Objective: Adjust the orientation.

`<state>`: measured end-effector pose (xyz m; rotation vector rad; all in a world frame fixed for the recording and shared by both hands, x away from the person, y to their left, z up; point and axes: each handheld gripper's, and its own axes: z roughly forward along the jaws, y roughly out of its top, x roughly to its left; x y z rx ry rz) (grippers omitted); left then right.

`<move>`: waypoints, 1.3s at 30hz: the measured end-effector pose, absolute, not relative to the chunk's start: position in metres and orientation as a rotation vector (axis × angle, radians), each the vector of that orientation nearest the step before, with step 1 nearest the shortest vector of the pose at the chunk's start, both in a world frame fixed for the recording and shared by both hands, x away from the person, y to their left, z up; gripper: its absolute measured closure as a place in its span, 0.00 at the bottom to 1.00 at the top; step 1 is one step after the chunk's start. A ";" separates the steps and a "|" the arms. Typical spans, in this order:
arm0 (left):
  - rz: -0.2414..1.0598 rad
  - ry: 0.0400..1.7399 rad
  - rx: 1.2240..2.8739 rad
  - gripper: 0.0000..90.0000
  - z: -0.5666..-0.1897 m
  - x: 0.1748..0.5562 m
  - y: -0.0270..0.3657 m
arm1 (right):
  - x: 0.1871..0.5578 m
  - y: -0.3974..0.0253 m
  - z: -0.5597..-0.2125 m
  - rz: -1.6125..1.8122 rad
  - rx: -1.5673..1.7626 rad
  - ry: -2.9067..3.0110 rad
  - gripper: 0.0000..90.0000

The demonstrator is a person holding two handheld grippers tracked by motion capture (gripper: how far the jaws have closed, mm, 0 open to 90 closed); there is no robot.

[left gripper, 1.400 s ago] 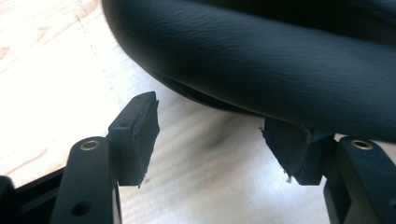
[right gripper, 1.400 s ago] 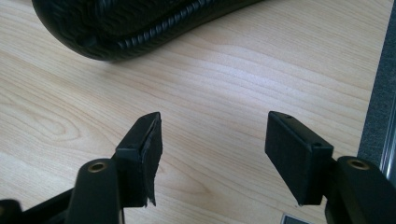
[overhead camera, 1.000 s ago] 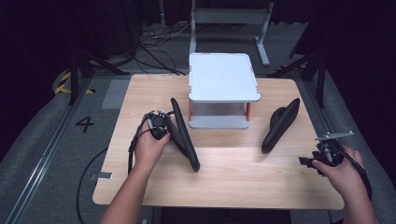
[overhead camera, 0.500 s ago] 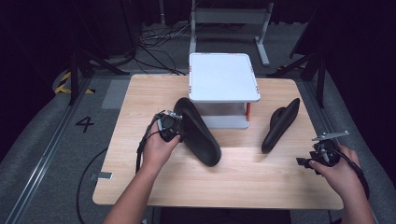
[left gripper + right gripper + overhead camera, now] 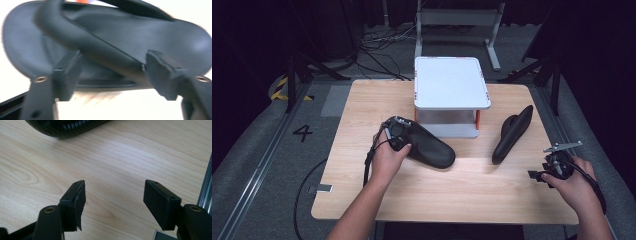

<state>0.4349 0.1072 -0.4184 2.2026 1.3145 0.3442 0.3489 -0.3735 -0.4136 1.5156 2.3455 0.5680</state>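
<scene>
Stand (image 5: 452, 82) rear-centre; slippers (image 5: 427, 145) (image 5: 512, 134) seemingly flanking front.

All items are carried by a light wooden table (image 5: 362, 100) with a visible grain pattern, set on a grey floor (image 5: 262, 150). A small white-topped stand (image 5: 451, 80) on short orange-red legs is placed at the rear centre of the tabletop. A black slipper (image 5: 432, 146) is laid flat on the wood just in front of the stand's left corner, sole down, toe directed to the right. A second black slipper (image 5: 512, 134) is positioned on its edge to the right of the stand, well apart from the first. The near half of the tabletop is left bare.
</scene>
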 end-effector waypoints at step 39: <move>-0.106 1.246 2.019 0.65 -0.398 0.429 0.111 | 0.353 -0.365 -0.417 0.536 1.456 2.371 0.37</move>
